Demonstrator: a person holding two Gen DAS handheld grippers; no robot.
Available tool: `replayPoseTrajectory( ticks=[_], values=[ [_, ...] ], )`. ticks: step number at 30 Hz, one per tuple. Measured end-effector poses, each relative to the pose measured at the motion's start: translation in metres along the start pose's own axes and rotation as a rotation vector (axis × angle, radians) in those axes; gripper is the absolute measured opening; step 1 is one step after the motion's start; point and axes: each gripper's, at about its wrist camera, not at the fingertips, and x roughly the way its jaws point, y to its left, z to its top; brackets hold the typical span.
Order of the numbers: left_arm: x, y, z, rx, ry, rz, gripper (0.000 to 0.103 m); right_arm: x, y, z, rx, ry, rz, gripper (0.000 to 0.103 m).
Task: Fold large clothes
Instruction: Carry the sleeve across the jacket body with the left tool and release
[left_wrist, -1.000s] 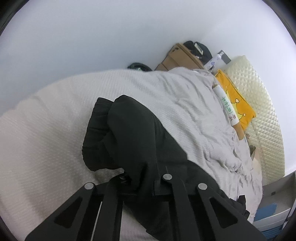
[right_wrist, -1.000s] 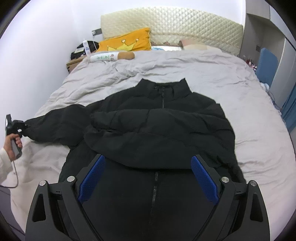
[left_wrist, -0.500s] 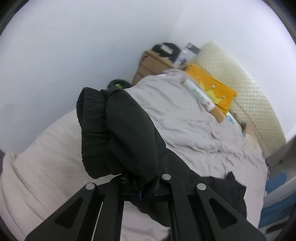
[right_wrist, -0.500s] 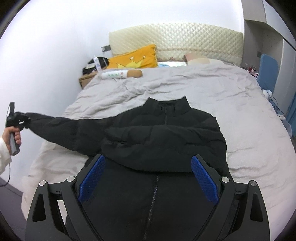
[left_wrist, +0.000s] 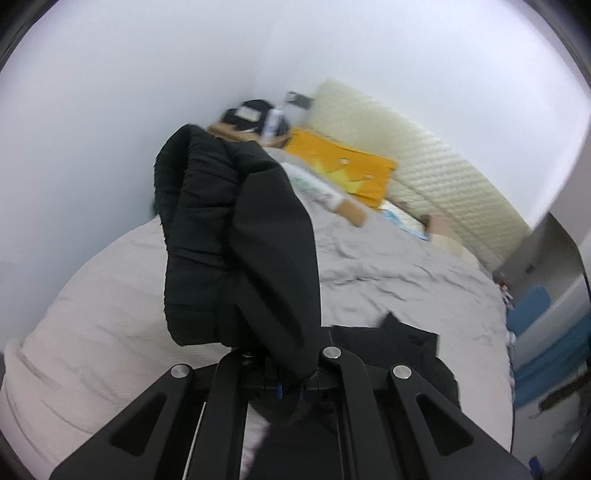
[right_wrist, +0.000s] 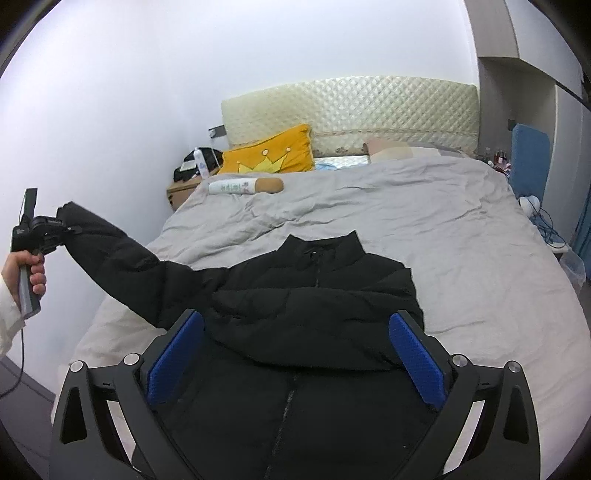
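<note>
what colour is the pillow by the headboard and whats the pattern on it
Orange-yellow pillow with a crown design in lighter yellow; clearest in the right wrist view.

Plain black puffer jacket (right_wrist: 317, 295), centre frame. Wrinkled pale grey bedsheet (right_wrist: 424, 221) under it. Orange cushion with yellow crown print (right_wrist: 269, 155), upper middle. Cream diamond-quilted headboard (right_wrist: 351, 107) above. Blue textured pads (right_wrist: 417, 362) on right gripper fingers, bottom.

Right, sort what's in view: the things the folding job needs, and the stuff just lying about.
Job:
jacket
sleeve, lifted off the bed
left gripper, shut on the sleeve
right gripper, open over the jacket
bed

Lying about:
yellow pillow
bolster
nightstand
bottle
headboard
</note>
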Motion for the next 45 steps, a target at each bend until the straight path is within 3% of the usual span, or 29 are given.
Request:
replayPoseTrajectory(
  ticks=[6, 12, 19, 22, 27, 38, 45],
  values=[
    [-0.016, -0.097, -0.018, 0.117, -0.02, -0.065, 0.003, -0.021, -0.024, -0.001, 0.02, -0.028, -0.035, 0.103],
    [-0.013, -0.201, -0.058, 0.238, 0.012, -0.169, 0.003, -0.037, -0.06, -0.003, 0.063, -0.035, -0.083, 0.103],
    [0.017, -0.308, -0.144, 0.34, 0.097, -0.24, 0.004, -0.049, -0.103, -0.017, 0.083, -0.017, -0.112, 0.103],
    [0.035, -0.338, -0.188, 0.368, 0.133, -0.254, 0.004, -0.047, -0.126, -0.029, 0.091, 0.0, -0.118, 0.103],
    [0.078, -0.368, -0.253, 0.387, 0.194, -0.246, 0.004, -0.032, -0.164, -0.051, 0.109, 0.043, -0.107, 0.103],
    [0.181, -0.411, -0.368, 0.438, 0.252, -0.138, 0.004, 0.005, -0.232, -0.108, 0.143, 0.108, -0.091, 0.103],
    [0.224, -0.417, -0.409, 0.489, 0.274, -0.085, 0.004, 0.023, -0.261, -0.134, 0.183, 0.141, -0.105, 0.103]
  ],
)
